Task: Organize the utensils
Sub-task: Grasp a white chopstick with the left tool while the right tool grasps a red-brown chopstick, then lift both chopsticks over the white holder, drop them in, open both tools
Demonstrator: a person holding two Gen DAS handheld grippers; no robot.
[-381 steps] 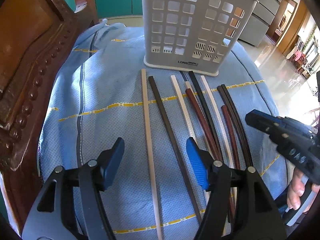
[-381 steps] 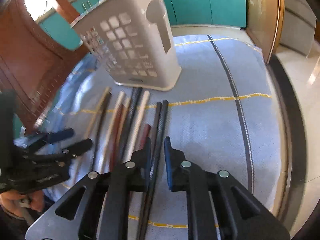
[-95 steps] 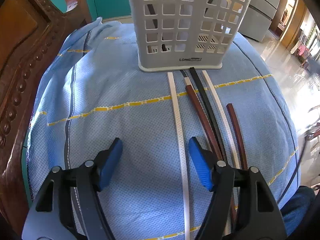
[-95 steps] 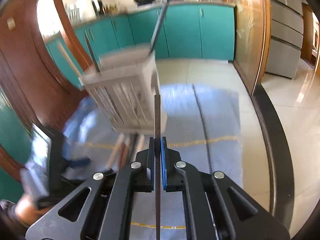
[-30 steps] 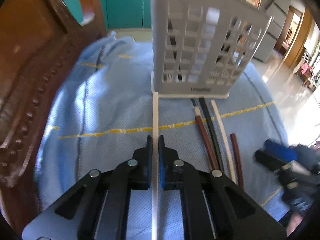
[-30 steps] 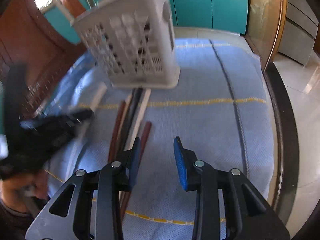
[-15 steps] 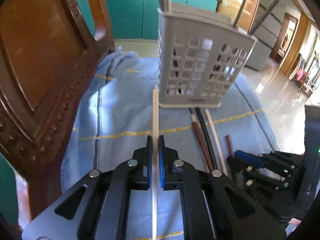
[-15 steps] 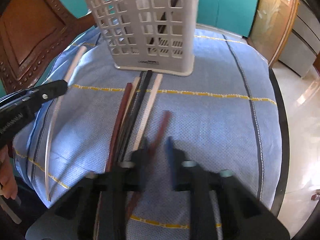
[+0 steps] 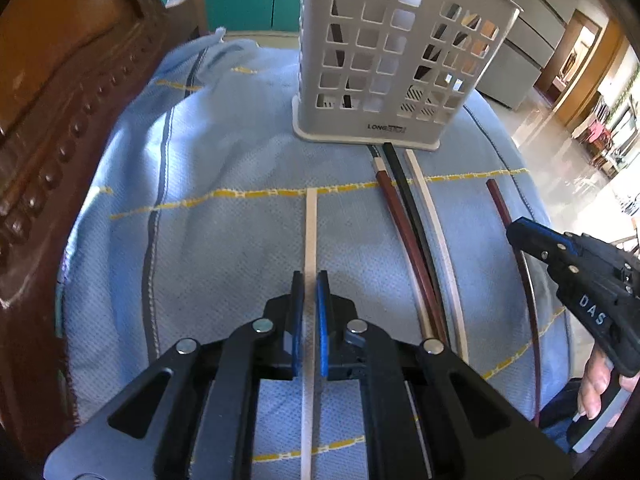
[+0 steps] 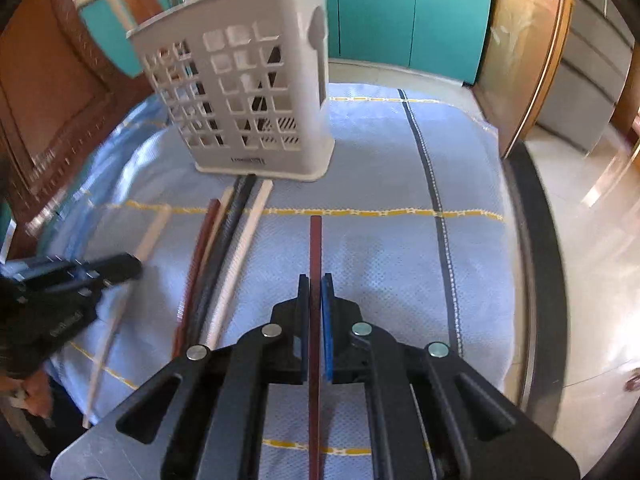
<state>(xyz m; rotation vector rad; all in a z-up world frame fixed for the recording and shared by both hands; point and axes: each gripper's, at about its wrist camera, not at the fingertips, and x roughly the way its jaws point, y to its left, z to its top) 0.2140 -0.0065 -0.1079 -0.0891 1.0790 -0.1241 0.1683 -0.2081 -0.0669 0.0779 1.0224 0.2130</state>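
Each fisheye camera sat just behind its own black two-finger gripper, looking steeply down along the fingers at the white perforated plastic utensil basket [image 9: 400, 64] standing on the light blue woven cloth [image 9: 224, 240]. The left view faced the basket's broad front from close by; the right view [image 10: 248, 96] saw its front and side corner-on. Both shared the basket, the cloth before it, and the opposite gripper.

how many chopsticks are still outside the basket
6: a white chopstick in the left gripper, a red-brown chopstick in the right gripper, and four bunched on the cloth before the basket. Others may be hidden under that bunch.
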